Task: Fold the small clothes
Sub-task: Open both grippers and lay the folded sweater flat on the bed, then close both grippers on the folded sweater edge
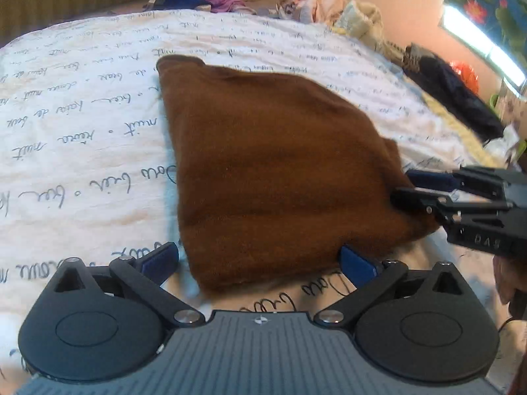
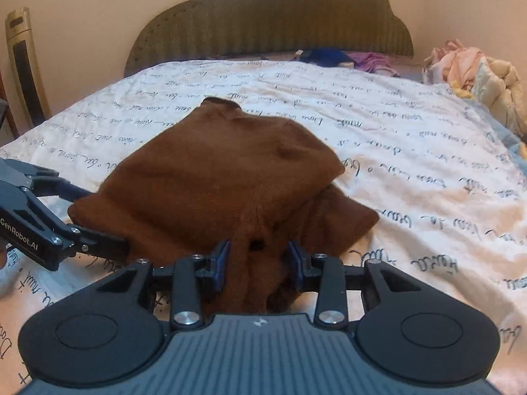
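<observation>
Brown sweater [image 2: 210, 177] lying folded on the white bedspread [image 2: 411, 164]. Right gripper [image 2: 258, 265] pinching a bunched bit of it, maybe a sleeve. Left gripper [image 1: 260, 260] spread wide, holding nothing.

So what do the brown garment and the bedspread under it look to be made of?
Brown garment: looks like soft fleece or brushed knit, matte with a fuzzy nap and limp rounded folds. Bedspread: seems thin woven cotton, matte white, printed with handwriting script, finely puckered and creased.
</observation>
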